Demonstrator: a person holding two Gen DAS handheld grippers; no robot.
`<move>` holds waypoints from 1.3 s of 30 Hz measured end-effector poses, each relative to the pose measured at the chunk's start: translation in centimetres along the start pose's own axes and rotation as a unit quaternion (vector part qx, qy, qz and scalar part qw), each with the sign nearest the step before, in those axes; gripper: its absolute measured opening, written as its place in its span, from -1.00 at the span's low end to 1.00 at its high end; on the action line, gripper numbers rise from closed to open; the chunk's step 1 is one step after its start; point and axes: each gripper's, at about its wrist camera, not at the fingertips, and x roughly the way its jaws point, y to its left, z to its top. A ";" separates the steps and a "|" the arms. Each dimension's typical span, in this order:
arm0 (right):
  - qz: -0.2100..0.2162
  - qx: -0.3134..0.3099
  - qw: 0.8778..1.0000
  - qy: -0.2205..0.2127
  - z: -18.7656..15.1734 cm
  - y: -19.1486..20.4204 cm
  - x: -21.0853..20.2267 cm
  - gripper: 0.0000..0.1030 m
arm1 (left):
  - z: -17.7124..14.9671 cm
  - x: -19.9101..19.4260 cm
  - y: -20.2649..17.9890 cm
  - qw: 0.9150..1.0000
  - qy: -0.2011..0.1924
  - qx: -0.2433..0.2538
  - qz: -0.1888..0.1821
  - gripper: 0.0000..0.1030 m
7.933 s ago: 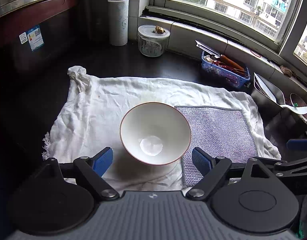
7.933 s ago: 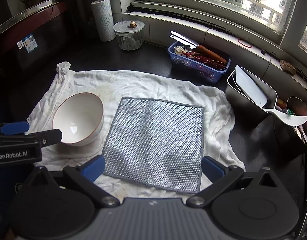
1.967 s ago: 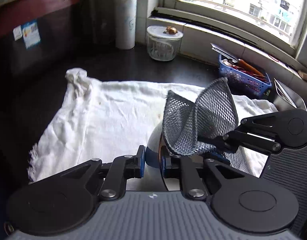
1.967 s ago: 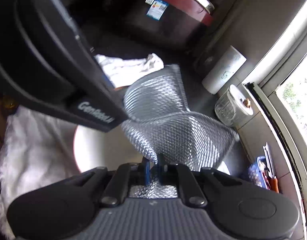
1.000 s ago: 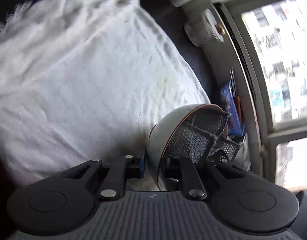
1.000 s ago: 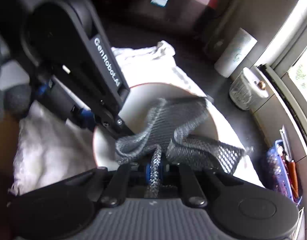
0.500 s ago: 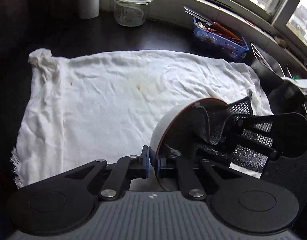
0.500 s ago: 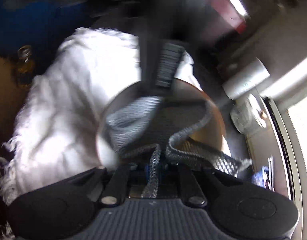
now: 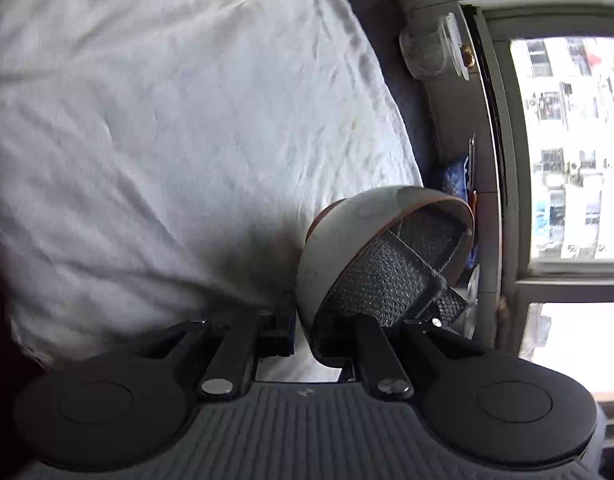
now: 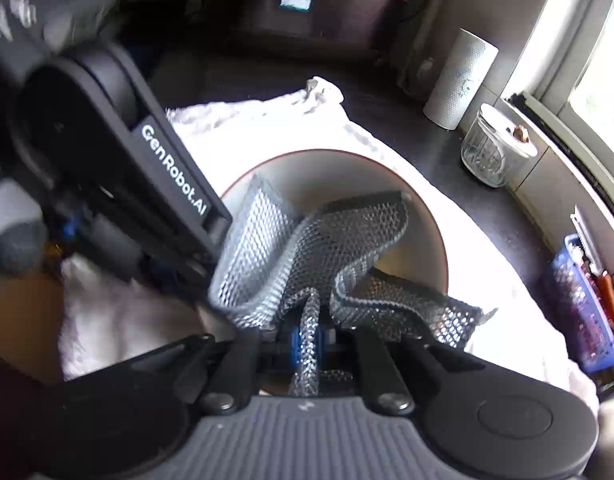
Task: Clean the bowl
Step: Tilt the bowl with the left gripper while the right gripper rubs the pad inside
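A white bowl (image 9: 339, 240) with a red-brown rim is held tilted on its side above the white cloth (image 9: 167, 140). My left gripper (image 9: 303, 332) is shut on the bowl's rim, one finger outside the wall and one inside. A silver-grey mesh dishcloth (image 9: 387, 276) is bunched inside the bowl. In the right wrist view the bowl (image 10: 331, 176) faces me and the mesh dishcloth (image 10: 307, 248) fills its lower half. My right gripper (image 10: 309, 340) is shut on a gathered fold of that dishcloth. The left gripper's arm (image 10: 119, 152) crosses in from the left to the bowl's edge.
A paper towel roll (image 10: 459, 80) and a lidded glass jar (image 10: 495, 148) stand at the back near the window sill. A blue basket (image 10: 587, 300) of utensils sits at the right. A dark red appliance (image 10: 319, 0) is behind the cloth (image 10: 267, 120).
The left wrist view has rolled, so the window now stands at the right. The bowl stays gripped and tilted. The mesh dishcloth has shifted inside the bowl.
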 end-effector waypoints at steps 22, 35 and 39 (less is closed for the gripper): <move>-0.089 -0.113 0.990 -0.007 -0.3 -0.4 1.5 -0.89 | -1.1 -1.4 -9.9 0.889 -0.037 0.422 0.175 -0.88; 0.046 0.085 0.995 0.024 0.9 -3.0 3.0 -0.88 | -0.3 -0.7 -0.3 0.998 0.003 0.042 0.044 -0.88; 0.081 0.131 0.988 0.024 0.6 -3.2 2.4 -0.88 | -0.5 -0.5 0.4 0.999 0.010 0.020 0.028 -0.88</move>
